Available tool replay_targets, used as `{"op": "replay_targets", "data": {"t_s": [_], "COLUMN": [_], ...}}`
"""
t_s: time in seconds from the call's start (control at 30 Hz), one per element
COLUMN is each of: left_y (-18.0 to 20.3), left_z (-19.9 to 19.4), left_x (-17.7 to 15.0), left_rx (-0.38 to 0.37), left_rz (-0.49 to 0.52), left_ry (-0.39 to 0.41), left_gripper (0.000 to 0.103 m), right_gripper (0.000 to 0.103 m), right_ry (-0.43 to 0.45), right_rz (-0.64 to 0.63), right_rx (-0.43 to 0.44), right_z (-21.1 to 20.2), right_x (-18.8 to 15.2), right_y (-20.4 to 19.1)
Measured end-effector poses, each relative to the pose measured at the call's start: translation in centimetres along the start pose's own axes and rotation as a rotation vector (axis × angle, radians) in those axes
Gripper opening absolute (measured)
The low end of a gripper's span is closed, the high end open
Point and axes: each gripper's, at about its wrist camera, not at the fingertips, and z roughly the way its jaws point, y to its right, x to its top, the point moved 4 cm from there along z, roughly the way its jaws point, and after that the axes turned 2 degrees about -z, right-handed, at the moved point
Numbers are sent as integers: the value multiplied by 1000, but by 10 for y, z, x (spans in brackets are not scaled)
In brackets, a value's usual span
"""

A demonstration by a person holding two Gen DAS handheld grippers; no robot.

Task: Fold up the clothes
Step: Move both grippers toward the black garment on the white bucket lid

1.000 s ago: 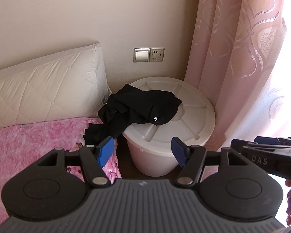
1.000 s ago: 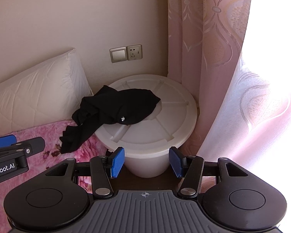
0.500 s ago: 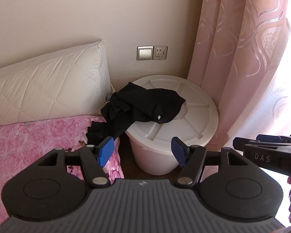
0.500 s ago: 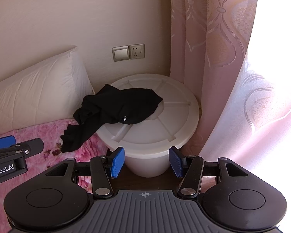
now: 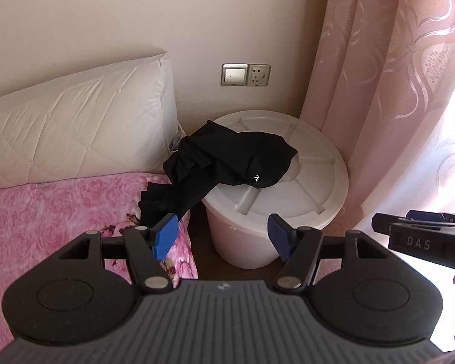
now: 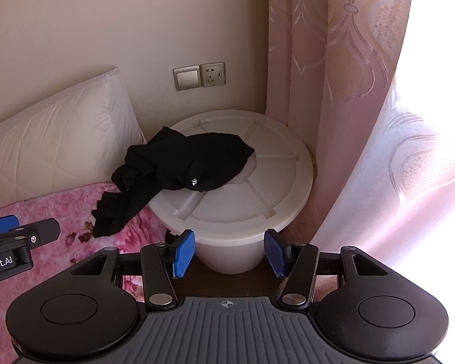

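Observation:
A crumpled black garment (image 5: 227, 163) (image 6: 182, 163) with a small white logo lies bunched on the lid of a white bucket (image 5: 291, 194) (image 6: 245, 188). One end of it hangs down onto the pink floral bedspread (image 5: 60, 206) (image 6: 54, 212). My left gripper (image 5: 223, 236) is open, well short of the garment, with nothing between its blue pads. My right gripper (image 6: 229, 253) is open too, in front of the bucket, and holds nothing. The right gripper's side shows at the left wrist view's right edge, the left gripper's at the right wrist view's left edge.
A white quilted pillow (image 5: 75, 127) (image 6: 54, 148) leans on the cream wall behind the bed. A switch and socket plate (image 5: 245, 75) (image 6: 199, 75) is above the bucket. Pink patterned curtains (image 5: 394, 91) (image 6: 348, 91) hang to the right, close to the bucket.
The view of both cameras has drifted slightly, so the bucket and garment sit a little further right and lower in frame. Both grippers stay open and the garment has not moved.

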Motion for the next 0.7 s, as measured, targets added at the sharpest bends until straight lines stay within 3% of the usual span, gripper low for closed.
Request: {"op": "replay_targets", "data": {"t_s": [0.7], "left_y": [-32], "left_z": [20], "left_x": [14], "left_rx": [51], "left_rz": [-71], "left_ry": [-22], "left_gripper": [62], "right_gripper": [55], "right_ry": [-17], "right_rz": [-36], "right_rx": [29], "right_z": [29], "right_x": [20], "right_y": [-17]}}
